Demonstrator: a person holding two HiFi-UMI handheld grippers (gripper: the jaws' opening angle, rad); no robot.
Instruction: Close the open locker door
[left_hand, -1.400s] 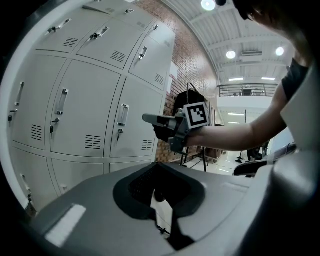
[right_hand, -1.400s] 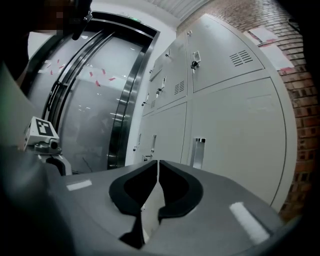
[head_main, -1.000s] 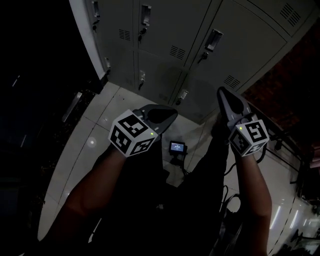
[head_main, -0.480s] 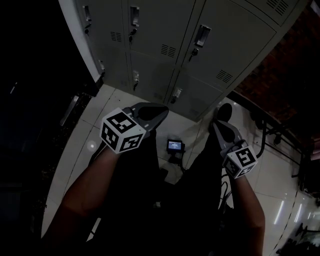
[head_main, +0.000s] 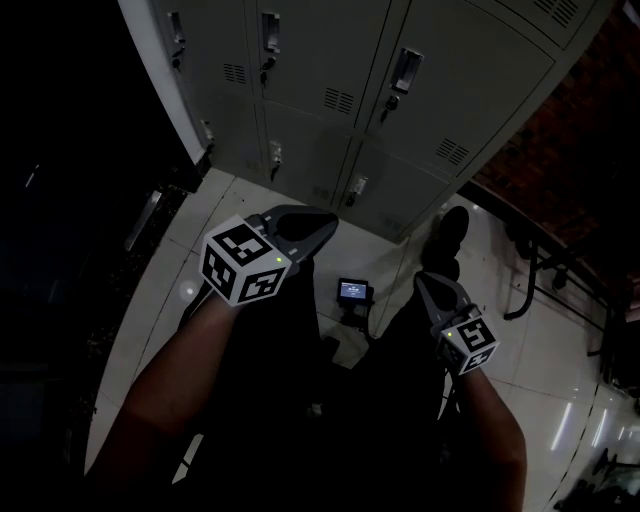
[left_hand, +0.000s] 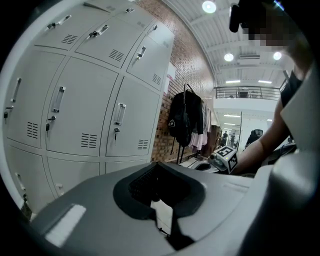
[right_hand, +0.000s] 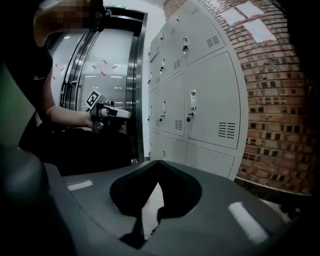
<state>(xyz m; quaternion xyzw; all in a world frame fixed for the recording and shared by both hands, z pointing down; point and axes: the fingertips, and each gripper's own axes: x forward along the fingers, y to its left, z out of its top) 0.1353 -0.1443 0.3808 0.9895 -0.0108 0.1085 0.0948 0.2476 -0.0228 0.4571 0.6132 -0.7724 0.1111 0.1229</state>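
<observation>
Head view: the left gripper (head_main: 318, 225) and right gripper (head_main: 425, 285) hang low over the person's legs, well apart from the grey lockers (head_main: 400, 130). Every door here looks flush with its frame, and no open one shows.

Left gripper view: the jaws are pressed together on nothing and point toward shut doors. Dark clothes (left_hand: 185, 117) hang by a brick wall (left_hand: 162, 125).

Right gripper view: the jaws are likewise together and empty. The lockers look shut, though the far upper ones are too small to judge.

The closing step seems done, or the open door lies out of frame. Next comes checking for a door ajar and, if one is found, pushing it home with the jaws together.
</observation>
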